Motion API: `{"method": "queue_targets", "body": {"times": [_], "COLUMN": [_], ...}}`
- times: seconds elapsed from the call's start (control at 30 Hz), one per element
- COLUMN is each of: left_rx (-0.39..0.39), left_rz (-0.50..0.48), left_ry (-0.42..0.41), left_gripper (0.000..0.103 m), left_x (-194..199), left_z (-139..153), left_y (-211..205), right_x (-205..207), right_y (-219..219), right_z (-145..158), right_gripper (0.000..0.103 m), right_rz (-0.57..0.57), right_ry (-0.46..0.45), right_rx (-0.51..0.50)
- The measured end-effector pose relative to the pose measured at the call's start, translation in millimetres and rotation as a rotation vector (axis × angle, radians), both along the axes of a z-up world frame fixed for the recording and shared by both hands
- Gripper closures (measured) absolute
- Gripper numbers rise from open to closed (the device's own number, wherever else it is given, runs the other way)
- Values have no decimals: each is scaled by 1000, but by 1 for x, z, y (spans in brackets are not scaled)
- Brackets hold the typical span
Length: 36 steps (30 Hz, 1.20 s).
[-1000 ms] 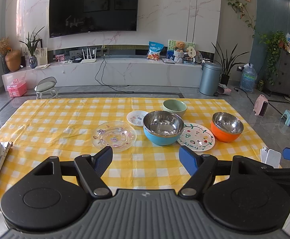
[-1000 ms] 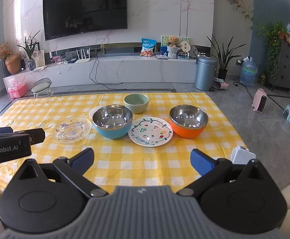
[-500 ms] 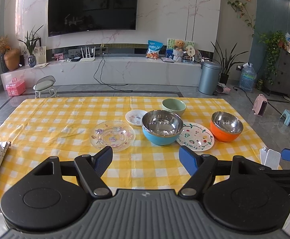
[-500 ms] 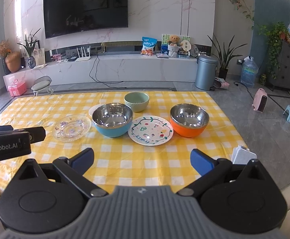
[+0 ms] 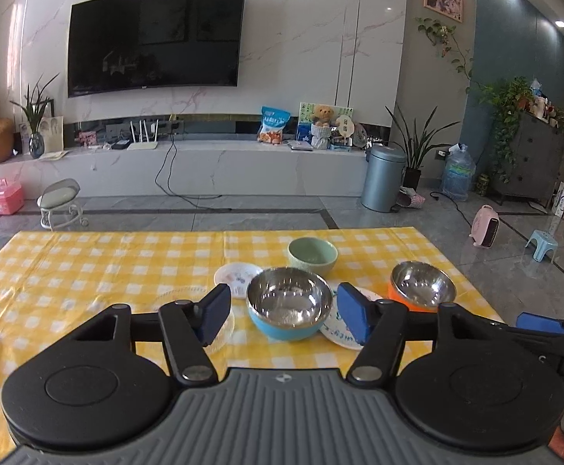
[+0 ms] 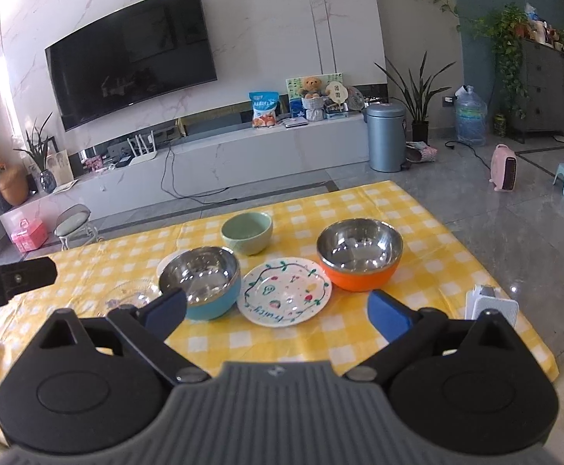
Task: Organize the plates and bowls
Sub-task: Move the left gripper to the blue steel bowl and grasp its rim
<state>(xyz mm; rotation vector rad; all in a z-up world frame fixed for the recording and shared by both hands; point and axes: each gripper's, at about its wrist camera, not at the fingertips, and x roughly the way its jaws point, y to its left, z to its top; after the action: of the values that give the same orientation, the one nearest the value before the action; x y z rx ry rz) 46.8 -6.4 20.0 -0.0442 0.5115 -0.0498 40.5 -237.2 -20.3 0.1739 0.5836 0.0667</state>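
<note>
The table with the yellow-and-white checked cloth (image 6: 417,213) carried all the crockery in a loose group near its middle. A steel bowl with a blue outer shell (image 5: 289,304) stood at the centre, and a pale green ceramic bowl (image 6: 247,231) stood behind it. A steel bowl with an orange outer shell (image 6: 359,255) sat to the right. Between the blue and orange bowls lay a round white plate painted with fruit and a vine border (image 6: 286,291), just beside both. A small white saucer (image 5: 237,276) lay behind-left of the blue bowl, and a clear glass plate (image 6: 130,294) lay to its left.

The left gripper (image 5: 283,316) hung over the near side of the table, jaws just narrowing yet parted, framing the blue bowl without touching it. The right gripper (image 6: 276,310) was tilted, jaws also just narrowing yet spread wide and empty, with the painted plate seen between them.

A white boxy object (image 6: 493,304) stood at the table's right edge.
</note>
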Motion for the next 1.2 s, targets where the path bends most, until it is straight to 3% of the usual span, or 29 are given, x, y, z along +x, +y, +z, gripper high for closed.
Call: {"method": "queue_targets", "body": {"times": [0.17,0.37,0.47,0.57,0.73,0.87,1.2], "left_rx": [7,-49,-113,-236,-338,-322,-326], "left_rz": [5,28,21,35,61,105,144], "left_ry": [11,81,160,225,287,313,380], "left_gripper": [33,33,33,33,33,41,58], "left_x": [28,62,82,102,134,156,182], "left_z": [-10,-36,-49,-63,-85,-102,-134], "left_y": [-4,6,18,32,48,53,57], "right_x": [29,72,95,124,174,202,226], "right_y": [-3,0,2,4,6,20,51], "right_z": [-10,-29,-38,-52,-81,-98,-128], "right_gripper": [22,22,22,24,39,42,57], "right_rz": [-15,-23,-9,2,-7,19,97], "right_ry": [9,58,81,135,252,302,332], "right_rx": [2,19,41,91,181,232,190]}}
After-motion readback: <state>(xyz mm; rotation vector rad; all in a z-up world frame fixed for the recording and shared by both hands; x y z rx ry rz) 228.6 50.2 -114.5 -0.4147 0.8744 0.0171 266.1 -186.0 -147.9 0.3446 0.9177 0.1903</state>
